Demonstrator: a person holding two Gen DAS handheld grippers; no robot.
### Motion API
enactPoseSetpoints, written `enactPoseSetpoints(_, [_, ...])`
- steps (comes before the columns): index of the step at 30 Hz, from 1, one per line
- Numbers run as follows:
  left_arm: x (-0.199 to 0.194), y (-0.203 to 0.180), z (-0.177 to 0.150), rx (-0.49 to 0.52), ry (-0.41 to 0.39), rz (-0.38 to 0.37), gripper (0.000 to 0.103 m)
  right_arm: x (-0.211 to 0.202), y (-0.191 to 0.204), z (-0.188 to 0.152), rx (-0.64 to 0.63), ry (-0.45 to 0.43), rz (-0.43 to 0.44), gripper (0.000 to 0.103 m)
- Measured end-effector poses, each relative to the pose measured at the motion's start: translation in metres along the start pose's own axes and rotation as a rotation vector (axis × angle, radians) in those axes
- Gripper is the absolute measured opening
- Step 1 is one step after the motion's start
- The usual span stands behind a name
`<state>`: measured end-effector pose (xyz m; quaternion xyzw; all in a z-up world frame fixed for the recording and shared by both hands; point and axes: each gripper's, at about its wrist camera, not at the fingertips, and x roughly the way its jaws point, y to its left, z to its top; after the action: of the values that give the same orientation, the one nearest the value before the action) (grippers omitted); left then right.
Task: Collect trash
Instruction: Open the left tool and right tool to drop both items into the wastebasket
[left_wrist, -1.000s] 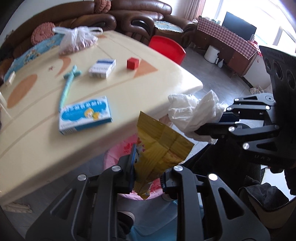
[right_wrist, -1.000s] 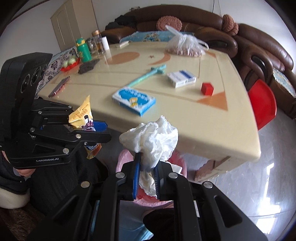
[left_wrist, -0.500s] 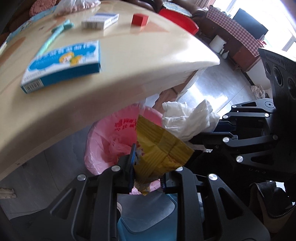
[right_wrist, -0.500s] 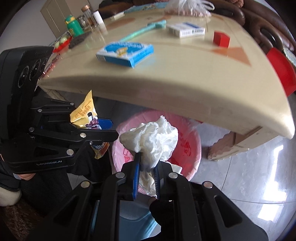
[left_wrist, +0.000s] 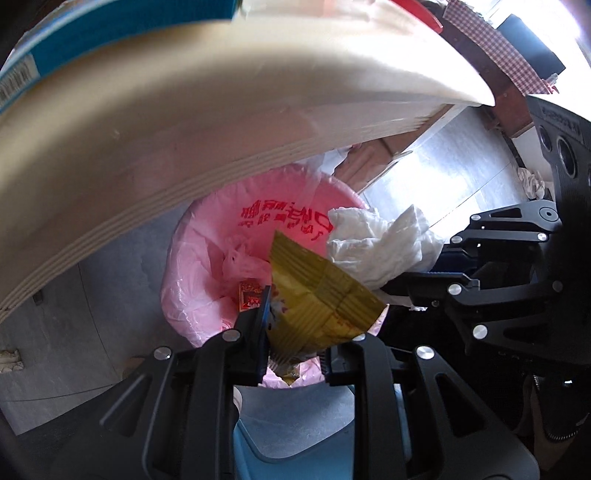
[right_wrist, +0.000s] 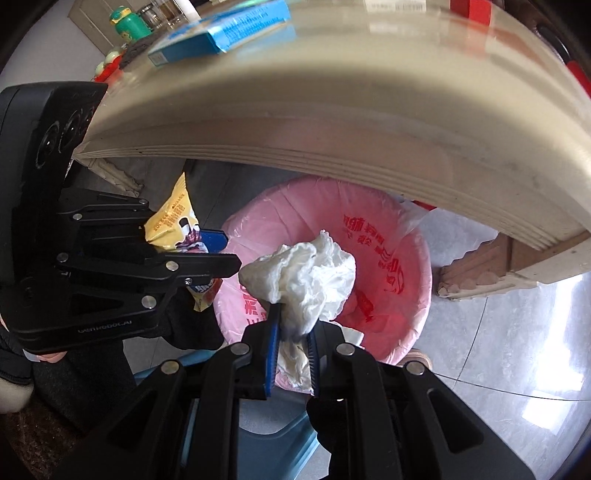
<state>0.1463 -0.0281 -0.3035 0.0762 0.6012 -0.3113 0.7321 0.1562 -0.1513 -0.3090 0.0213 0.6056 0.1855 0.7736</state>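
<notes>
My left gripper (left_wrist: 293, 345) is shut on a yellow snack wrapper (left_wrist: 317, 295), held over the near rim of a bin lined with a pink bag (left_wrist: 207, 236). My right gripper (right_wrist: 291, 339) is shut on a crumpled white tissue (right_wrist: 306, 280), held over the near edge of the same bin (right_wrist: 406, 266). The tissue also shows in the left wrist view (left_wrist: 373, 247), and the wrapper in the right wrist view (right_wrist: 173, 221). The two grippers are side by side. Some trash lies inside the bin (left_wrist: 249, 295).
The cream table edge (left_wrist: 184, 122) overhangs the far side of the bin, close above both grippers. A blue box (right_wrist: 221, 33) lies on the table near the edge. A carved table leg (right_wrist: 476, 269) stands right of the bin on shiny tile floor.
Both grippers have dropped from table height to below the table edge and moved over the pink bin, each still holding its piece of trash.
</notes>
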Motion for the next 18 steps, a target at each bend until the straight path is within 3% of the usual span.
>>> enactPoseSetpoints(6, [0.016,0.005,0.003,-0.003,0.039,0.001,0.021,0.015,-0.006,0.001,0.005,0.022,0.016,0.014])
enactPoseSetpoints(8, [0.020,0.004,0.004,-0.001,0.052,0.004,0.030,0.020,-0.009,0.002,0.008,0.029,0.018,0.015])
enactPoseSetpoints(12, [0.027,0.005,0.006,0.001,0.069,0.005,0.034,0.025,-0.015,0.001,0.025,0.035,0.025,0.016])
enactPoseSetpoints(18, [0.026,0.005,0.007,0.009,0.057,0.023,0.044,0.029,-0.019,0.002,0.040,0.034,0.022,0.029])
